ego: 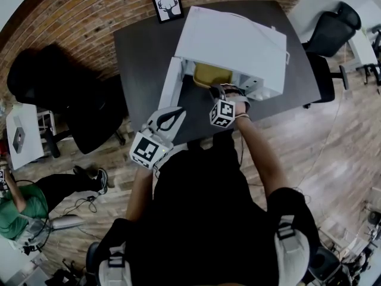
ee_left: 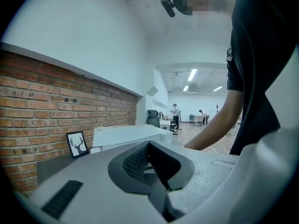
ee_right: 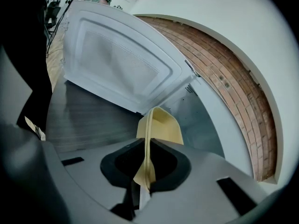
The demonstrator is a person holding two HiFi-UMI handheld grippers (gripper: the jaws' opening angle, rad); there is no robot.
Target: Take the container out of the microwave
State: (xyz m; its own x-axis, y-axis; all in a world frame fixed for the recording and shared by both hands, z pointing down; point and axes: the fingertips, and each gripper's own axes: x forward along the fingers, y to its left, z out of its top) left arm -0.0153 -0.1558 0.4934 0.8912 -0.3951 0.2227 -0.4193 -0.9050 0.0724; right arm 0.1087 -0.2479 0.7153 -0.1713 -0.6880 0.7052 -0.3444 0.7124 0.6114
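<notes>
shirt [ego: 208, 219]: black, short sleeves | shoulder straps [ego: 292, 250]: white | left tongs [ego: 171, 118], right tongs [ego: 218, 90]: white, black-white marker cubes [ego: 147, 149]

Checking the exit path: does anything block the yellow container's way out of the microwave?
Nothing visible does. The microwave door is swung wide open, the right gripper holds the container by its rim, and bare table lies in front.

Matt yellow plastic container [ee_right: 161, 125], smooth white microwave [ego: 232, 40], dark matt tabletop [ego: 143, 58], rough brick wall [ego: 89, 11].
</notes>
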